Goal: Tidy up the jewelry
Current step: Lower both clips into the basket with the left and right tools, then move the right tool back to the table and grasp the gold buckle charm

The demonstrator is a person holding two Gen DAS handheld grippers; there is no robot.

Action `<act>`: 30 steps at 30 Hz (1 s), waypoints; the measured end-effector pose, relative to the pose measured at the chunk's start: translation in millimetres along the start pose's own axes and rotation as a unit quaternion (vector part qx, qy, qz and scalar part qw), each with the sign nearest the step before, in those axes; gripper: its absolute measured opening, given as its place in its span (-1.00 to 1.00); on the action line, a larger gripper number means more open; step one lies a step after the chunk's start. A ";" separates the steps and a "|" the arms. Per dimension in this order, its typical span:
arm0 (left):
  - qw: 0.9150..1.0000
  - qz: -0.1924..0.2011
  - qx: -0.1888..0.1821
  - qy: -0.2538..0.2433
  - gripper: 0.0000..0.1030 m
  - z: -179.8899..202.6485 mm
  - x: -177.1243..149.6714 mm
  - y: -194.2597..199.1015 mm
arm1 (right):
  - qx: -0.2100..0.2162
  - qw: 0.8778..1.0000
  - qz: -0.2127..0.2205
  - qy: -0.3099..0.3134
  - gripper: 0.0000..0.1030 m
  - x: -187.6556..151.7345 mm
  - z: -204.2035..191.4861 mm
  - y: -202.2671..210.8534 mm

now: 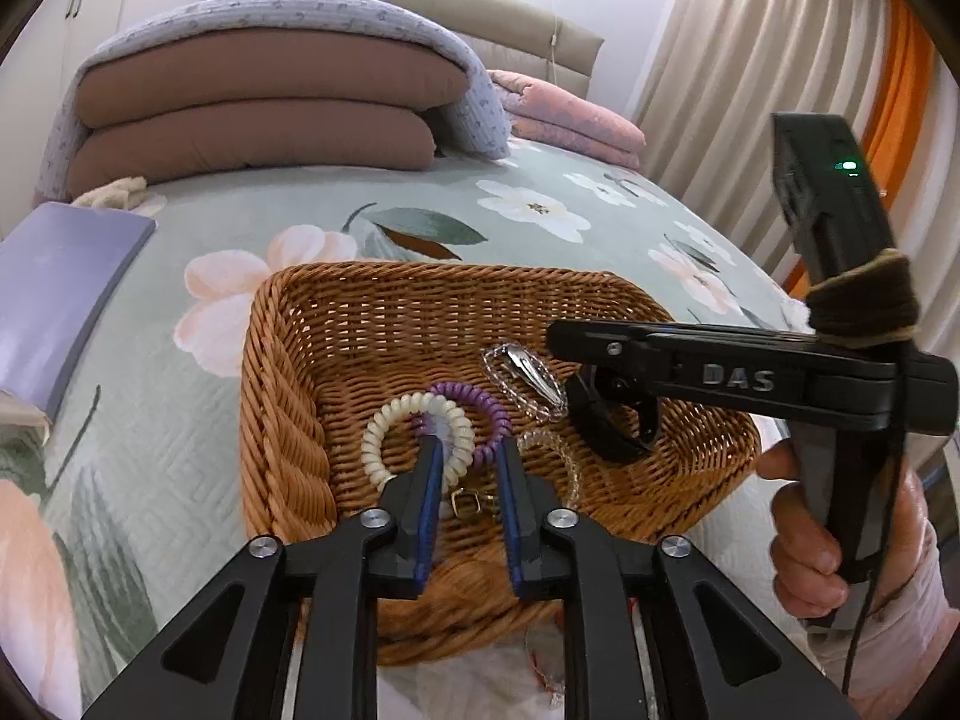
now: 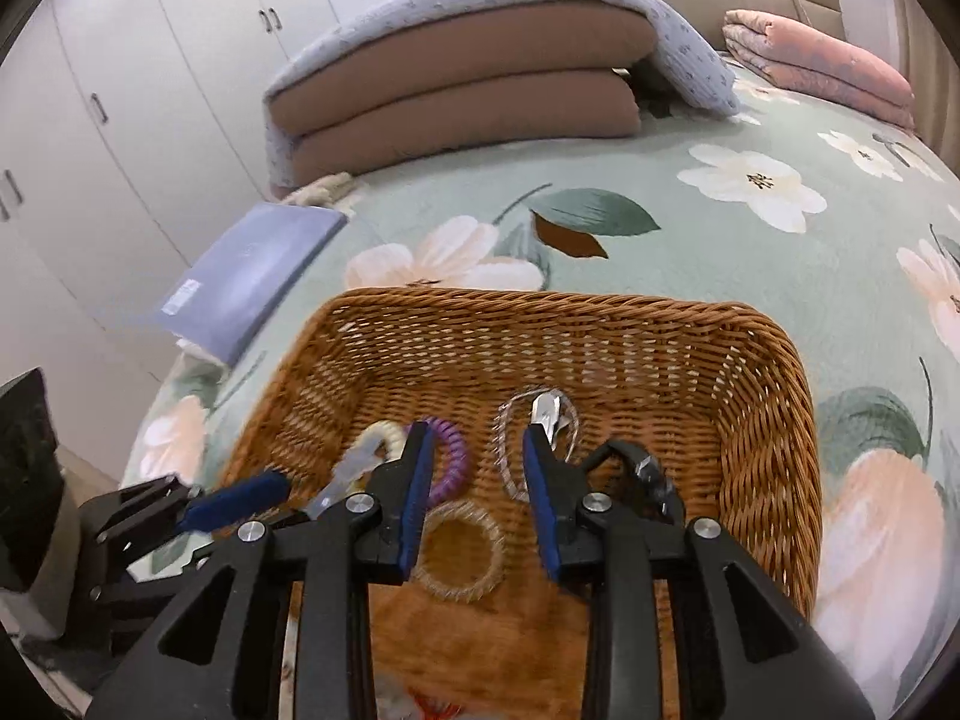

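Note:
A wicker basket (image 1: 288, 396) sits on the floral bedspread. Inside lie a cream coil hair tie (image 1: 384, 426), a purple coil tie (image 1: 474, 396), a clear bead bracelet (image 1: 549, 405) around a silver hair clip (image 1: 528, 369), a clear coil ring (image 2: 459, 546), a small gold piece (image 1: 468, 501) and a black claw clip (image 1: 612, 426). My left gripper (image 1: 471, 450) is open low in the basket, with the purple tie's loop lying between its fingers, unpinched. My right gripper (image 2: 477, 450) is open above the basket floor, with nothing pinched; the bracelet is at its right fingertip.
Folded brown quilts under a lavender blanket (image 1: 264, 96) and a pink blanket (image 2: 816, 60) lie at the head of the bed. A purple book (image 1: 66, 276) rests left of the basket. A hand (image 1: 804, 540) holds the right gripper's handle. White wardrobes (image 2: 120, 90) stand on the left.

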State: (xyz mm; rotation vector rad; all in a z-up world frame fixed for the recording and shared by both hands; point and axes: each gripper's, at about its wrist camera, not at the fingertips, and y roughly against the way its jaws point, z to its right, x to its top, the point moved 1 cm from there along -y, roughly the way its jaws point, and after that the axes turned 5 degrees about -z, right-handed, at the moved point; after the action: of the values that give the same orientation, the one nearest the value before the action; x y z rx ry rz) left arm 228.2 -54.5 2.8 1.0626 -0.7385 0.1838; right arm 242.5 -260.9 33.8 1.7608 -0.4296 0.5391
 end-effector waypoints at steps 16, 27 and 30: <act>0.996 0.065 -0.034 -0.044 -0.06 35.9 -54.9 102.2 | -0.008 0.997 0.060 0.049 -0.16 -116.1 -10.8 99.0; 0.999 -0.020 -0.032 0.033 -0.06 40.7 -119.4 57.8 | -0.031 0.999 0.010 0.027 -0.16 -179.9 33.0 59.2; 0.998 -0.031 0.003 0.048 -0.06 44.9 -132.1 39.7 | -0.024 0.999 0.006 0.032 -0.16 -182.8 33.6 55.3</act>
State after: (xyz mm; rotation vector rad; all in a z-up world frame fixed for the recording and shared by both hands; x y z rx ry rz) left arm 89.7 -45.8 -39.3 1.0744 -0.6180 0.1828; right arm 65.8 -305.8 -32.2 1.6925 -0.4057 0.5872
